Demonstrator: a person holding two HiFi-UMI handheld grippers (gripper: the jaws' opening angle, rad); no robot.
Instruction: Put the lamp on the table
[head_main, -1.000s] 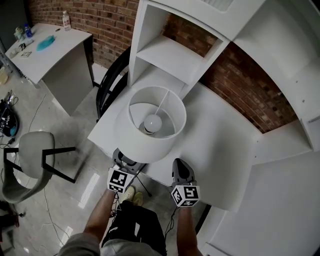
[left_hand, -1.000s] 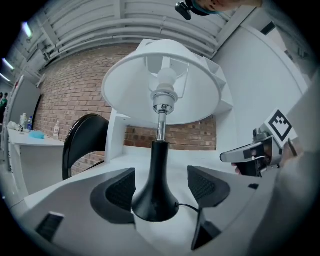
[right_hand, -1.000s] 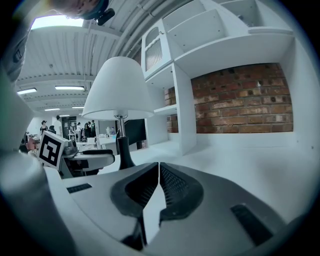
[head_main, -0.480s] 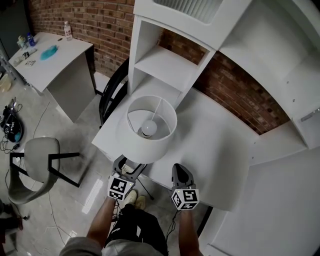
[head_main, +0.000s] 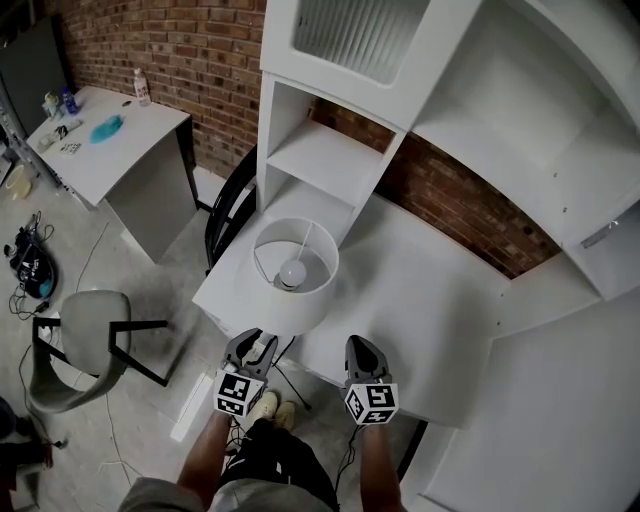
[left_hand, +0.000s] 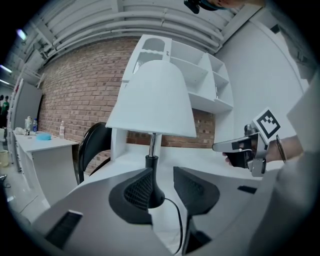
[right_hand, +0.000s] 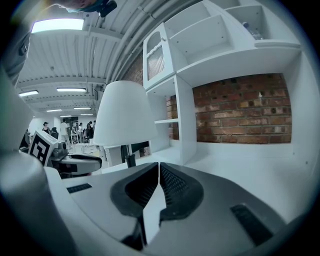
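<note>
Beyond closing, empty left gripper (left_hand: 162, 169): lamp (left_hand: 150, 100)

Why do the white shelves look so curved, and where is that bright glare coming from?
Head view: the wide lens bows the shelf unit outward. Left gripper view: same bending, with dark corners; the lamp is sharp. Right gripper view: a ceiling light panel blows out to white at top left.
</note>
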